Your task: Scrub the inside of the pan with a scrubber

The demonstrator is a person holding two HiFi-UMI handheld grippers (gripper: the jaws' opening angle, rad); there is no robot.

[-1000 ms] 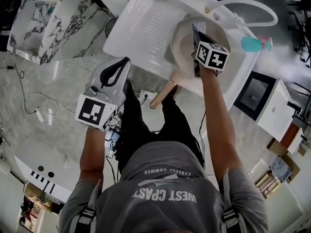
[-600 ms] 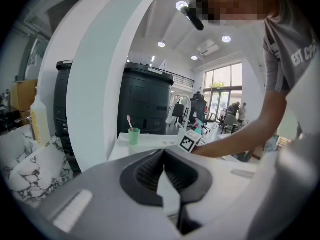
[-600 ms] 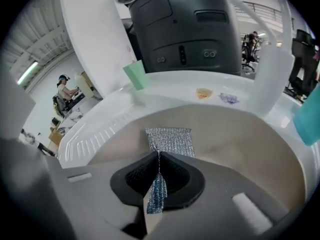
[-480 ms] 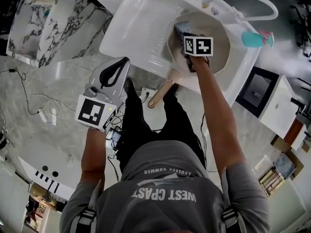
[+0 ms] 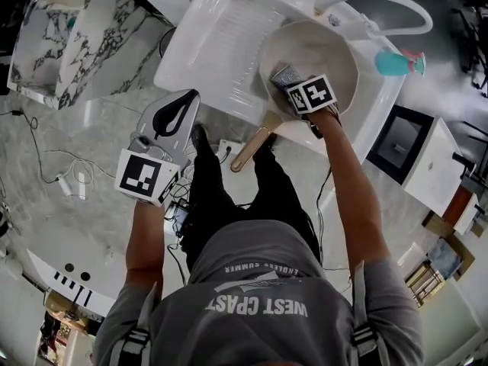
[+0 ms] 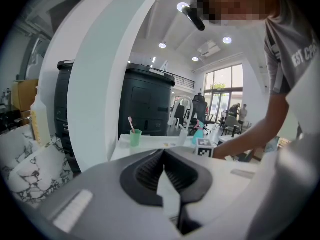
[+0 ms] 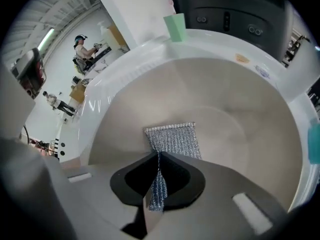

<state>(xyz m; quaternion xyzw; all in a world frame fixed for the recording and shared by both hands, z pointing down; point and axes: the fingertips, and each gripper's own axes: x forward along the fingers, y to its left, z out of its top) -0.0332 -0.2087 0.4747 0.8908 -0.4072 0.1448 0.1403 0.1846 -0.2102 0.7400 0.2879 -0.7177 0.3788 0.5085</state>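
Note:
A beige pan (image 5: 328, 48) sits in the white sink (image 5: 221, 44), its wooden handle (image 5: 255, 149) sticking out over the near rim. My right gripper (image 5: 293, 84) reaches down into the pan and is shut on a silver mesh scrubber (image 5: 284, 76). In the right gripper view the scrubber (image 7: 172, 140) is pinched between the jaws of the right gripper (image 7: 158, 156) and lies flat against the pan's inside wall (image 7: 235, 109). My left gripper (image 5: 197, 95) hangs to the left, short of the sink and over the floor, shut and empty; its closed jaws (image 6: 162, 154) point towards the counter.
A teal spray bottle (image 5: 396, 63) stands at the sink's right end beside a curved white faucet hose (image 5: 381, 2). A green cup (image 7: 175, 27) stands on the far rim. A marble block (image 5: 69, 29) stands at the far left, with cables (image 5: 69, 178) on the floor.
My right gripper has dragged the scrubber across the pan, from its far side to the near left wall. The left gripper has stayed where it was.

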